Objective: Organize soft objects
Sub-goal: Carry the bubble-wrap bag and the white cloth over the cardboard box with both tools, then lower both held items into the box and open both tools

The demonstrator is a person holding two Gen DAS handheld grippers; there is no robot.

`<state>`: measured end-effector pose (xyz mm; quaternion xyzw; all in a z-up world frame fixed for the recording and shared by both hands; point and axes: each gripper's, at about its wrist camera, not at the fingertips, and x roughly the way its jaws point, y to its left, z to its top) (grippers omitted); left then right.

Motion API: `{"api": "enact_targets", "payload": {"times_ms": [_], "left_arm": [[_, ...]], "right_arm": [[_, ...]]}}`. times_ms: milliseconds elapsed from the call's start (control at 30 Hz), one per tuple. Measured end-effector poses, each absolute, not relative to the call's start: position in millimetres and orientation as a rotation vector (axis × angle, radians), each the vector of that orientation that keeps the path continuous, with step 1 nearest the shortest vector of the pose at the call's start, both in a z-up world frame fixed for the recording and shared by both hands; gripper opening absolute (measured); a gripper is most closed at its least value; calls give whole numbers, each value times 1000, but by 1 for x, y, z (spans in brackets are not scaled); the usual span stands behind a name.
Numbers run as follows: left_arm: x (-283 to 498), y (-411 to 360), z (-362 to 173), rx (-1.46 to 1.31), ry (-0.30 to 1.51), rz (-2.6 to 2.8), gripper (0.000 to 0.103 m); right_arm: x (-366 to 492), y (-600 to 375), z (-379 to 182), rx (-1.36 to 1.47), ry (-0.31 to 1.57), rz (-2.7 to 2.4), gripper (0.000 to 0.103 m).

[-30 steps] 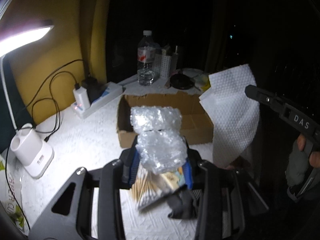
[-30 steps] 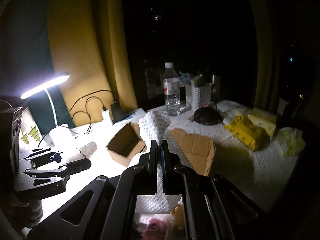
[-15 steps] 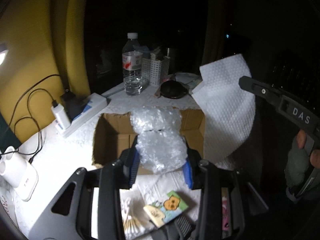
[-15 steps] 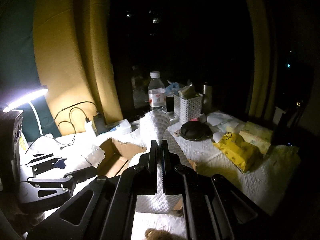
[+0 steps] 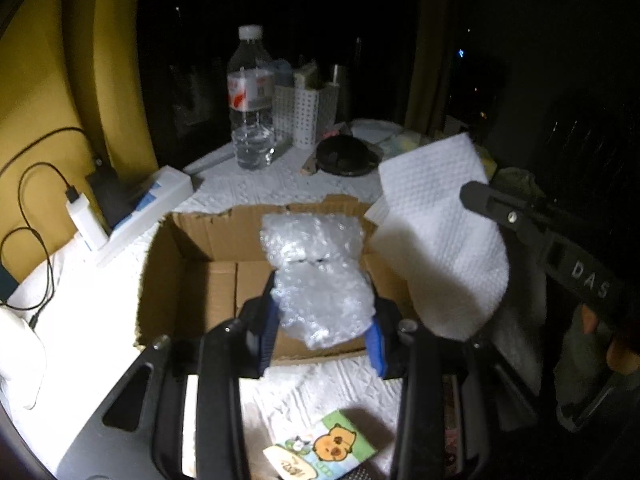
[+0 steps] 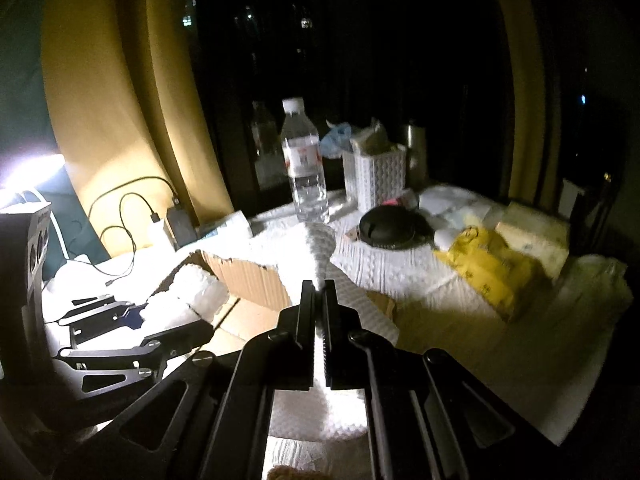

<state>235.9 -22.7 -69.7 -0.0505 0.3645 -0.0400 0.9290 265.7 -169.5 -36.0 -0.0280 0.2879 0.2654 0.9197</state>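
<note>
My left gripper (image 5: 320, 312) is shut on a wad of clear bubble wrap (image 5: 320, 276) and holds it over the near part of an open brown cardboard box (image 5: 200, 280). My right gripper (image 6: 319, 292) is shut on a sheet of white foam wrap (image 6: 320, 248), which hangs by the box's right side (image 5: 440, 240). In the right wrist view the left gripper (image 6: 160, 320) with the bubble wrap (image 6: 192, 288) is at the left, over the box (image 6: 248, 280).
A water bottle (image 5: 251, 100), a white perforated holder (image 5: 306, 112) and a black round object (image 5: 344, 156) stand behind the box. A power strip with chargers (image 5: 132, 208) lies at the left. Yellow packets (image 6: 492, 268) lie at the right. A small printed carton (image 5: 320, 452) lies near me.
Both grippers have moved forward toward the box. The bubble wrap now hangs over the box's inside, and the foam sheet has come down closer to the box's right side.
</note>
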Motion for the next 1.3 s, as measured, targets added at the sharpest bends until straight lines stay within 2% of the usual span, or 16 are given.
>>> {"api": "enact_targets", "payload": {"times_ms": [600, 700, 733, 767, 800, 967, 1000, 1033, 1100, 1300], "left_arm": [[260, -30, -107, -126, 864, -75, 40], [260, -29, -108, -129, 875, -74, 45], [259, -29, -108, -130, 875, -74, 52], [259, -29, -108, -136, 871, -76, 53], [259, -29, -108, -139, 870, -77, 53], [255, -29, -104, -141, 858, -79, 54], [255, -29, -103, -141, 857, -81, 57], [254, -29, -102, -141, 854, -82, 64], [249, -27, -99, -149, 843, -85, 67], [237, -24, -92, -144, 829, -87, 68]], "right_arm": [[310, -160, -98, -71, 768, 511, 3], [305, -162, -96, -77, 736, 508, 12], [302, -164, -92, -73, 722, 506, 27], [300, -166, -89, -74, 707, 500, 42], [298, -169, -85, -75, 693, 494, 45], [287, -180, -73, -86, 659, 458, 46], [285, -183, -73, -86, 662, 452, 46], [283, -184, -73, -86, 665, 447, 46], [280, -188, -77, -91, 675, 429, 46], [272, -202, -92, -52, 724, 410, 46]]}}
